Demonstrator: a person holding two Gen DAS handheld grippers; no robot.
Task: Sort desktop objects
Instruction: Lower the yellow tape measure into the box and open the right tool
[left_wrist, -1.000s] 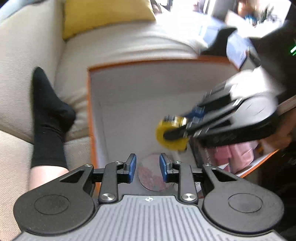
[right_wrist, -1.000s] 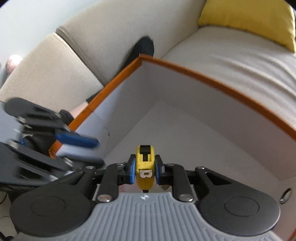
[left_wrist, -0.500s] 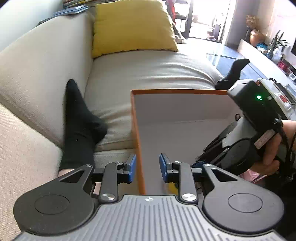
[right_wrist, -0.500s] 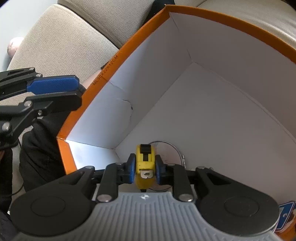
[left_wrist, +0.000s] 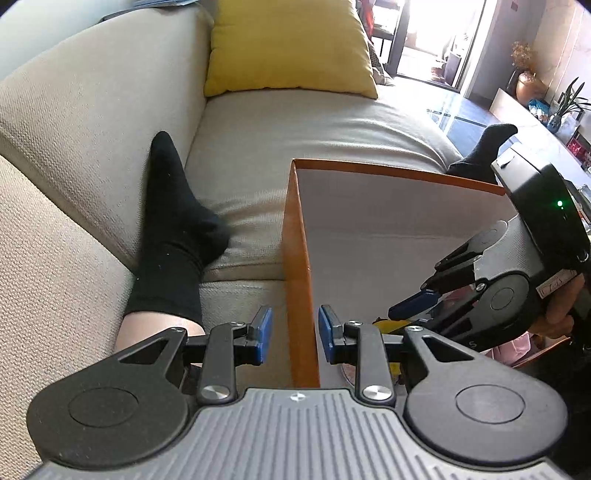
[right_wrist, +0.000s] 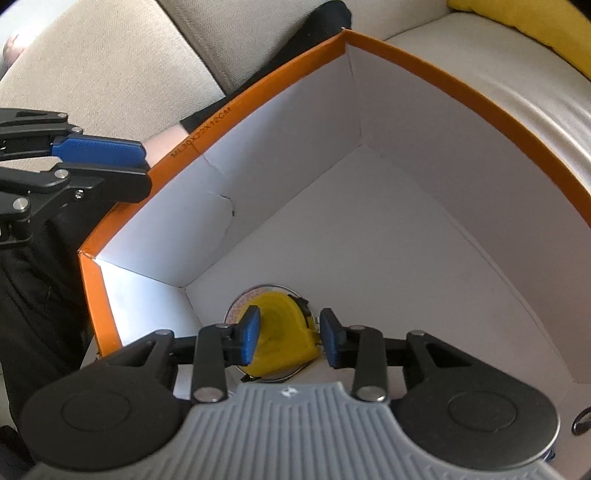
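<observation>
The yellow tape measure (right_wrist: 282, 332) lies on its side on the floor of the orange box (right_wrist: 461, 92), on top of a round disc (right_wrist: 236, 308) near a box corner, just below the right gripper (right_wrist: 289, 341). The jaws of this gripper are opening; the tape measure shows between the blue pads (right_wrist: 251, 334), but they do not press on it. Half a second ago it was upright and clamped between them.

Ahead of the right gripper the white box floor is bare and gives open room; the walls rise close on its left and farther ahead.

The left gripper (left_wrist: 293, 334) is empty, with a narrow gap between its pads. It hangs over the near orange wall, which runs between the two pads without touching either. One second ago it pointed into the box at the disc; now it looks along the rim.

The box stands on a beige sofa (left_wrist: 295, 122). To the left of the left gripper a leg in a black sock (left_wrist: 173, 221) lies on the seat, and a yellow cushion (left_wrist: 291, 48) leans far ahead. A hand (left_wrist: 563, 310) holds the right gripper on its right.
</observation>
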